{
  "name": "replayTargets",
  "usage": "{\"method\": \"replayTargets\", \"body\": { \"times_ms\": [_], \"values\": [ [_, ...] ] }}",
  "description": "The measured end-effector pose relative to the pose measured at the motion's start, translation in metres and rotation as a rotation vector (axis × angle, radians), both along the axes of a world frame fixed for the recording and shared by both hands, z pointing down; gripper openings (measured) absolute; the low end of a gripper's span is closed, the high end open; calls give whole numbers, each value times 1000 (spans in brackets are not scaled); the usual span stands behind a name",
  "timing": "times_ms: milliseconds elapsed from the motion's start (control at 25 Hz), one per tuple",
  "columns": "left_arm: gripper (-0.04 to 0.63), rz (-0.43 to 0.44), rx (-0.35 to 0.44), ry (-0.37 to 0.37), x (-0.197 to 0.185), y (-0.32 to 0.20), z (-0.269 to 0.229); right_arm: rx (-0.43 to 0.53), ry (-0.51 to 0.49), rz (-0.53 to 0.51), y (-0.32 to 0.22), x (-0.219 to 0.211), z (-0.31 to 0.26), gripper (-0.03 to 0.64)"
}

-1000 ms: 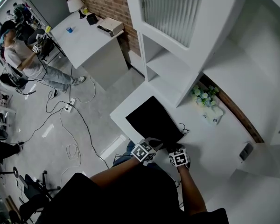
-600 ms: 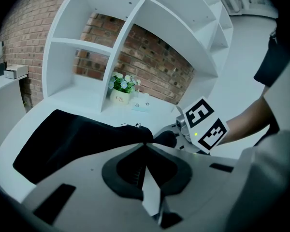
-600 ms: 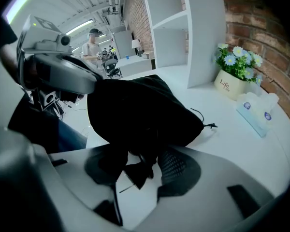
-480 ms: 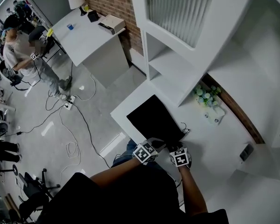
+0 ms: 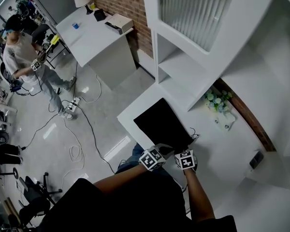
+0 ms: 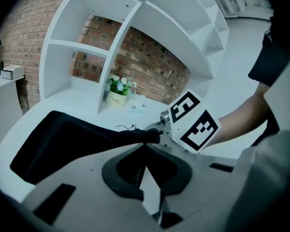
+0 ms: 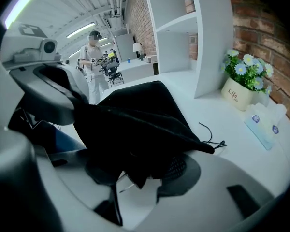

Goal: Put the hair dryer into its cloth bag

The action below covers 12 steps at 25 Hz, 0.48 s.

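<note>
Black cloth bag (image 5: 160,123), corner in left gripper (image 6: 146,143), over right gripper (image 7: 142,172)

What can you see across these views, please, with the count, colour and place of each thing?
Black drawstring cloth bag: one, black, on the counter, near edge lifted.
Curved white counter: one, white, under the bag.
White shelving unit: one, white, behind the counter.
White ceramic flower pot: one, white and blue flowers, by the brick wall.
Pale plastic packet: one, bluish, beside the pot.
White desk: one, white, across the floor.
Standing person: one, light top, beyond the desk.
Left gripper: one, grey, jaws shut on the bag's edge.
Right gripper: one, grey, jaws apart, cloth hanging between.
</note>
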<state>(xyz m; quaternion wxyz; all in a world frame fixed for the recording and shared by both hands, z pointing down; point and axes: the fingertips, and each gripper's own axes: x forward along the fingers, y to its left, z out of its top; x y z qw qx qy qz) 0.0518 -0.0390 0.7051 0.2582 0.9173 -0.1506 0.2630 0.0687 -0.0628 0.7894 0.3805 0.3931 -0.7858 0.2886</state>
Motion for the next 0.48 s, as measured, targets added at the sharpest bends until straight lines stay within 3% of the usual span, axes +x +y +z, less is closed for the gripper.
{"method": "replayTargets", "body": {
  "times_ms": [480],
  "values": [
    [26, -1, 2, -3, -13, 1, 3, -41, 0, -29, -1, -8, 20, 209]
  ]
}}
